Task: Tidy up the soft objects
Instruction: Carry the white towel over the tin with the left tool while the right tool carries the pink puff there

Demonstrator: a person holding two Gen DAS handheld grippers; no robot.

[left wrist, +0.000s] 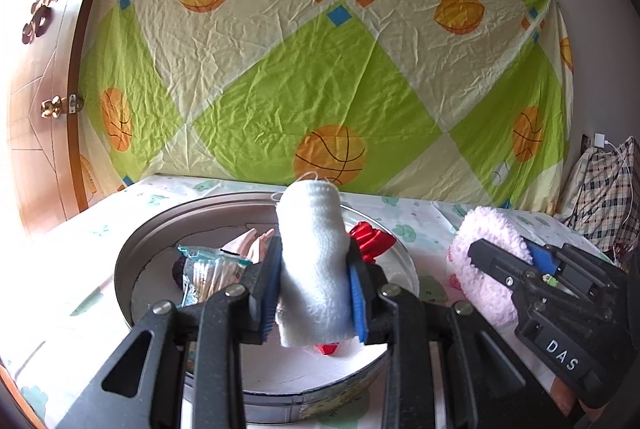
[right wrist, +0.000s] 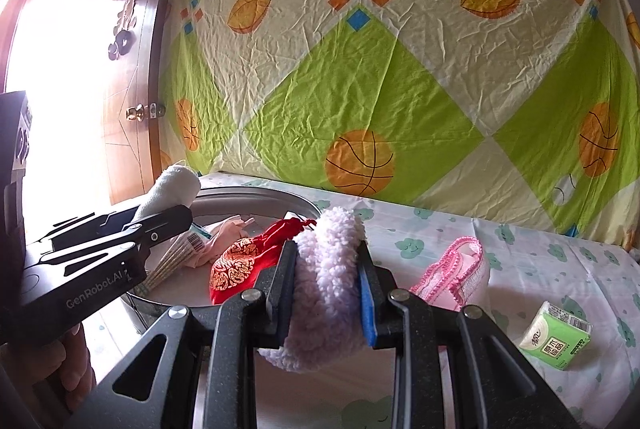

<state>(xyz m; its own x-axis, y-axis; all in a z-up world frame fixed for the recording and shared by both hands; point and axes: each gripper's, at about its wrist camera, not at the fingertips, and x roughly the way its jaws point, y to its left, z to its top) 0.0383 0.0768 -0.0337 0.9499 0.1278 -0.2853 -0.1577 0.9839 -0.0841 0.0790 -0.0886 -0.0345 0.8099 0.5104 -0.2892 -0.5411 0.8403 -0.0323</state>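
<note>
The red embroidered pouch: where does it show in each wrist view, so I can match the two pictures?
Left wrist view: the red pouch is just right of centre, inside the round metal tin, mostly hidden behind the white rolled cloth held in the left hand-held gripper.
Right wrist view: the pouch is left of centre, at the tin's near right side.
Shared landmark: the central basketball print on the sheet.

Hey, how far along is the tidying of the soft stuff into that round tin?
Partly done. Already in the round tin: a red pouch, a pale pink fabric piece and a packet. In hand: the left gripper clamps a white cloth roll over the tin; the right gripper clamps a fluffy pink item. Left on the table: a pink-trimmed cloth and a green tissue pack.
</note>
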